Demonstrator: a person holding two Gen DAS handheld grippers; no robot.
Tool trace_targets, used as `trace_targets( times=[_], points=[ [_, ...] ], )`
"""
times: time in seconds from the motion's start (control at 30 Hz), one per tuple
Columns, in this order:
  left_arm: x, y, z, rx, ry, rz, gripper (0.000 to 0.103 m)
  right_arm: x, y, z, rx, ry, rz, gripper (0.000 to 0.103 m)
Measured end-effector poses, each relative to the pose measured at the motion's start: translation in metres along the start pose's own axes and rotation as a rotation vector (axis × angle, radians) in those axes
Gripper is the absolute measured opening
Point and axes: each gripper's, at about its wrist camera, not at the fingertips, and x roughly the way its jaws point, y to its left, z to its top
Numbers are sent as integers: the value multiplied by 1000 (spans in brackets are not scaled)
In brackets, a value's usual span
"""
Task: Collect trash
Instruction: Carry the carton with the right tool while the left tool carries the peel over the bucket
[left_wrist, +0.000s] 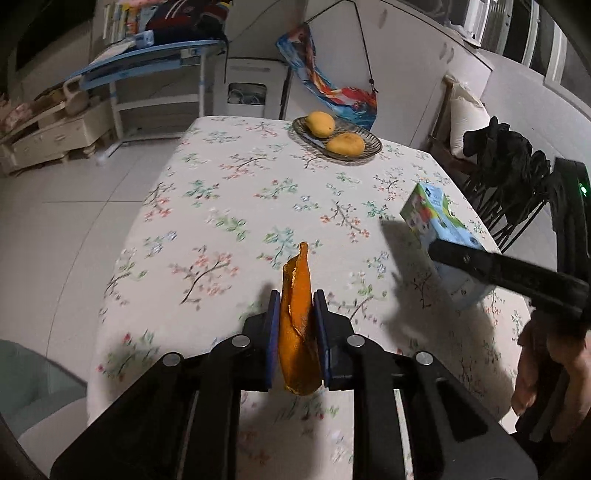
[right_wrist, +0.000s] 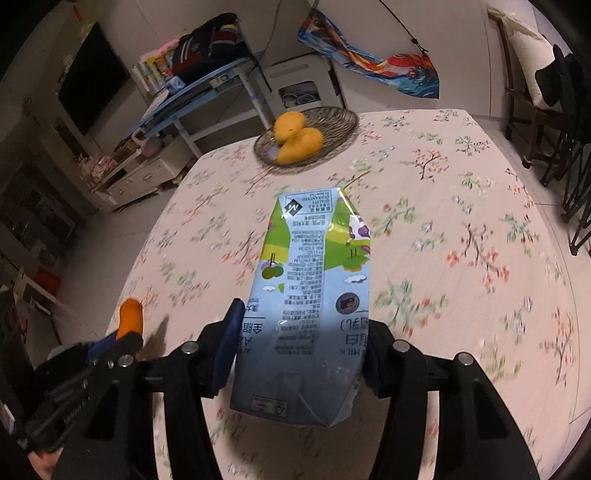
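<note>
My left gripper (left_wrist: 297, 299) is shut on a strip of orange mango peel (left_wrist: 297, 325) and holds it upright above the flowered tablecloth (left_wrist: 229, 206). My right gripper (right_wrist: 301, 314) is shut on a blue and green milk carton (right_wrist: 310, 295), held above the table with its base toward the camera. The carton (left_wrist: 436, 225) and the right gripper also show at the right of the left wrist view. The peel (right_wrist: 131, 314) and the left gripper show at the lower left of the right wrist view.
A woven tray (left_wrist: 369, 146) with two whole mangoes (left_wrist: 321, 123) sits at the table's far edge, also in the right wrist view (right_wrist: 332, 122). Dark folding chairs (left_wrist: 517, 184) stand right of the table. A blue desk (left_wrist: 147, 59) and a low cabinet (left_wrist: 48, 140) stand beyond.
</note>
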Motion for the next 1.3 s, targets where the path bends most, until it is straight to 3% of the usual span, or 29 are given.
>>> trace_targets(
  times=[0.2,0.57,0.8,1.3],
  points=[
    [-12,2,-17,6,1,-7,17,-19,16,-27,-34,-5,-2,55],
    [-49,3,-32,3,-116,13,17,-50,15,-55,49,-89,74,55],
    [-64,-7,-43,24,-145,6,17,-64,16,-67,86,-128,137,55],
    [-109,-17,-80,70,-209,21,17,-95,16,-103,114,-177,146,55]
  ],
)
